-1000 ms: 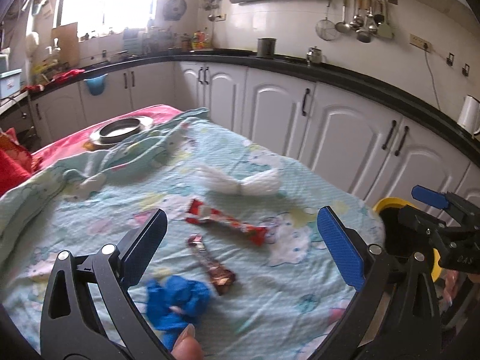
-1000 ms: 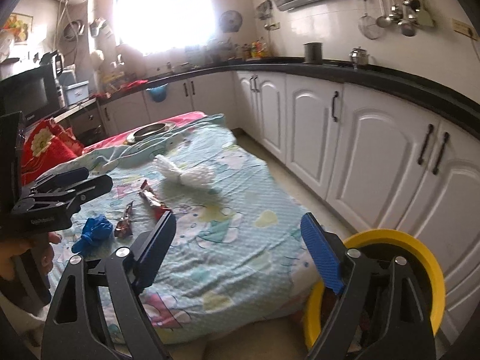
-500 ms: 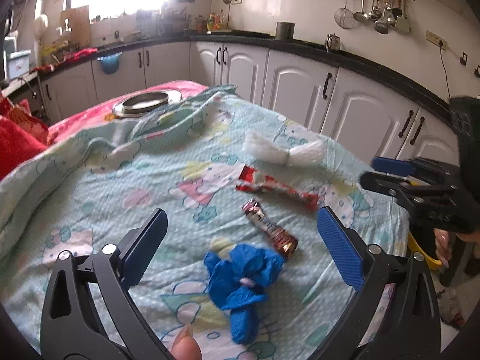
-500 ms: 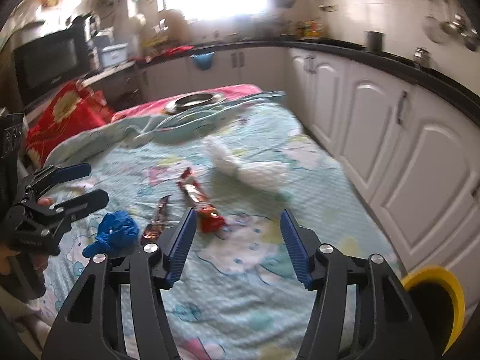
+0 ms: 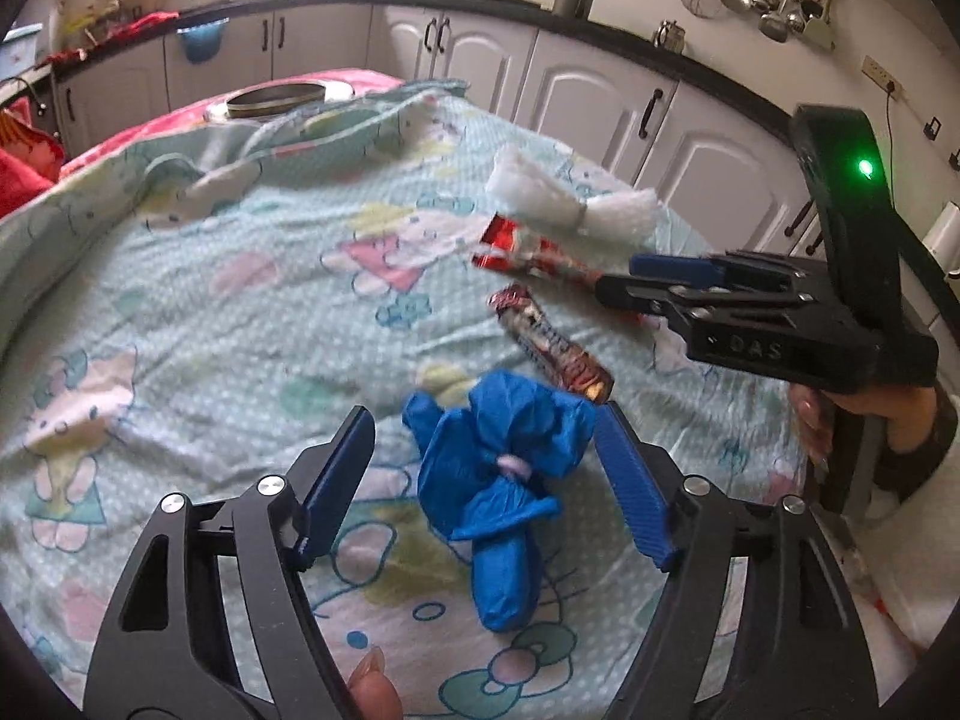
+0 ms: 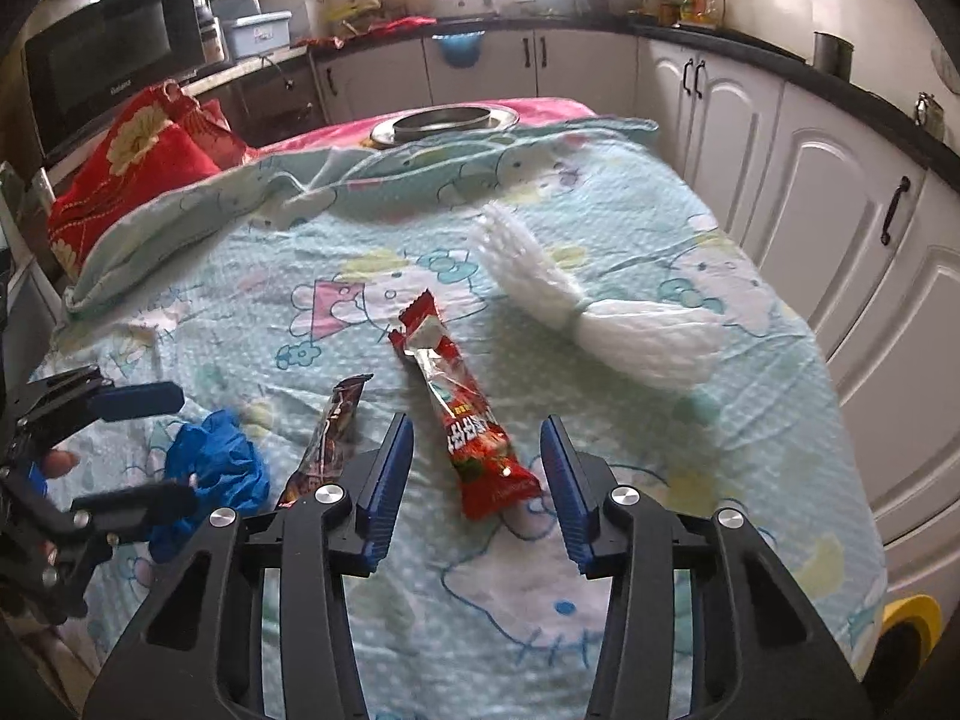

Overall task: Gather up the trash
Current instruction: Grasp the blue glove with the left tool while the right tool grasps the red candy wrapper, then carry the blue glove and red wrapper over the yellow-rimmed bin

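Trash lies on a bed with a pale blue cartoon-print sheet (image 5: 252, 312). A crumpled blue glove (image 5: 498, 468) sits between the fingers of my left gripper (image 5: 483, 420). Its jaws are closing, and the left pad still stands clear of the glove. A red snack wrapper (image 6: 474, 438) lies lengthwise between the fingers of my right gripper (image 6: 476, 429). Those jaws are closing too, with gaps on both sides. A brown wrapper (image 6: 333, 432) lies between glove and red wrapper. A white tied bundle (image 6: 600, 324) lies farther back. Each gripper shows in the other's view: right gripper (image 5: 636, 279), left gripper (image 6: 186, 447).
A metal dish (image 6: 444, 120) rests at the far end of the bed, beside a red flowered cushion (image 6: 138, 162). A bunched fold of the sheet (image 6: 240, 198) lies at the back left. White cabinets (image 6: 810, 192) run close along the right. A yellow bin (image 6: 906, 618) stands at the bed's near right corner.
Both grippers came down and closer to the bed. The right one swung left from the yellow bin to the red wrapper. Both pairs of jaws have narrowed.
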A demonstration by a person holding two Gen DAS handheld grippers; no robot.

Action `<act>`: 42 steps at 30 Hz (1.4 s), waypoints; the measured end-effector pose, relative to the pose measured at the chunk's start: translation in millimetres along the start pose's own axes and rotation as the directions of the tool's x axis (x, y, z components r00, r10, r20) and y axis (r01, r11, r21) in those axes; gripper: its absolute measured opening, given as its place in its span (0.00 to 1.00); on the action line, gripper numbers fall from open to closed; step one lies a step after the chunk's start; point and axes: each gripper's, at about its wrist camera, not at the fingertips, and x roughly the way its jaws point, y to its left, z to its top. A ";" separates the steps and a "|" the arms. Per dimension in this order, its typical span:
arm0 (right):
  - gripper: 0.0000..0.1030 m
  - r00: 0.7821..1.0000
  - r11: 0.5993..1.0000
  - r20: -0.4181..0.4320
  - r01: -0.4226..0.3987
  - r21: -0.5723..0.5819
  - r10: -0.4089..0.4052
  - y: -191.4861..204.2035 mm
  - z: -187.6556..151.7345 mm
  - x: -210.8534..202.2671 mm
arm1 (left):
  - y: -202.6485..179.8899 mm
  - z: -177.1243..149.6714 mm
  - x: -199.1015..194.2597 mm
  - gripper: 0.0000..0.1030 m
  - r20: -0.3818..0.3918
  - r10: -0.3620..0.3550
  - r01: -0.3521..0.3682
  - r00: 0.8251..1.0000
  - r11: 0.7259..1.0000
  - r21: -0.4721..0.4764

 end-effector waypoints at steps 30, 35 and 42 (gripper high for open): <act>0.14 0.997 0.990 0.077 0.020 0.137 -0.030 -25.2 -71.9 -69.3 | -47.0 17.2 -19.0 0.12 0.051 -0.092 0.088 0.994 0.993 0.072; 0.14 0.991 0.982 0.114 0.048 0.180 -0.070 -41.6 -86.4 -100.9 | -77.8 30.6 -15.2 0.12 0.072 -0.131 0.123 0.989 0.986 0.115; 0.14 0.978 0.962 0.151 0.104 0.252 -0.145 -71.8 -105.6 -142.7 | -128.3 43.7 -4.9 0.12 0.079 -0.202 0.186 0.976 0.967 0.172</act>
